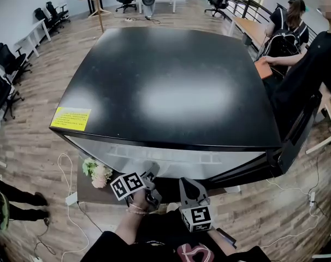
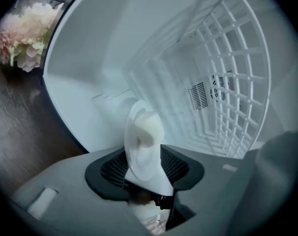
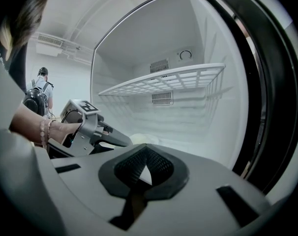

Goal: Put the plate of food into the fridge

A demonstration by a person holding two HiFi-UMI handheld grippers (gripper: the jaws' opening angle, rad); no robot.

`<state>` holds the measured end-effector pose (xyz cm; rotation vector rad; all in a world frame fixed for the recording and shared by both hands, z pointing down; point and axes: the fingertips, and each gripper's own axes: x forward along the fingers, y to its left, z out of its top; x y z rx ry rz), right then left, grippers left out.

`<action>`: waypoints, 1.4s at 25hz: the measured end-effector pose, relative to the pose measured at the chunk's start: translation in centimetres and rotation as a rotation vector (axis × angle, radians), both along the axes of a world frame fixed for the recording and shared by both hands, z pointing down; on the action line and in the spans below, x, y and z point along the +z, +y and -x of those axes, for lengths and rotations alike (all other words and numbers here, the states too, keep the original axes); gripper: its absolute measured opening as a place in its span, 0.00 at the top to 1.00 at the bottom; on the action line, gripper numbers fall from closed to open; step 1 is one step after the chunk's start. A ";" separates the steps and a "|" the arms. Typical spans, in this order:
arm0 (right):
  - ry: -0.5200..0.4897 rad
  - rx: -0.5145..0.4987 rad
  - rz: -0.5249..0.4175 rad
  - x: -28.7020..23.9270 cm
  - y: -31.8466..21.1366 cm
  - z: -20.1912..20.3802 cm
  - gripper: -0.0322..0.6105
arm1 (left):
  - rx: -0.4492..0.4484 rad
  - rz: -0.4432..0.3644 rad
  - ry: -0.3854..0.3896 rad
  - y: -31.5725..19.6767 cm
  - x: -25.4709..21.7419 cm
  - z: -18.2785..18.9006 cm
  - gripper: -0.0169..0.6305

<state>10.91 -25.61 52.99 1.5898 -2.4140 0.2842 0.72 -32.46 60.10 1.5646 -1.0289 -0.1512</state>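
Fridge (image 3: 139,48) interior open; wire shelf (image 3: 163,78) overhead.

Grey left tongs (image 1: 150,174) and right tongs (image 3: 144,173), black ribbed pads (image 3: 132,168), square-marker cubes (image 1: 127,185), beaded bracelet (image 1: 136,208), black top (image 1: 154,240)

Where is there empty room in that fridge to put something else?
The wire shelf is bare all along. Below it, the fridge floor is free between the plate of food and the right wall. The floor's front left is crowded: the left gripper reaches in there with the plate between its jaws.
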 end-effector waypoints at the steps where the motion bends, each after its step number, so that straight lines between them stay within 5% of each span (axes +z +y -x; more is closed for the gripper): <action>1: 0.000 -0.003 -0.001 0.0 0.1 0.0 0.94 | 0.002 -0.012 -0.004 0.0 -0.2 -0.1 0.67; 6: 0.006 -0.015 -0.008 0.0 0.5 0.2 0.94 | -0.024 -0.089 -0.170 -0.6 -0.7 1.0 0.59; 10: 0.006 -0.010 -0.005 -0.1 0.8 -0.1 0.94 | 0.049 -0.139 -0.185 -0.7 -1.0 0.7 0.55; 20: 0.010 -0.021 -0.007 -0.2 1.7 0.0 0.94 | 0.181 -0.270 -0.629 0.2 0.3 0.1 0.48; 25: 0.009 -0.020 -0.002 0.0 1.8 -0.2 0.94 | 0.193 -0.299 -0.765 0.2 0.6 0.3 0.41; 35: -0.010 -0.041 0.018 0.6 1.6 -0.1 0.94 | 0.205 -0.306 -0.758 0.2 0.6 0.7 0.35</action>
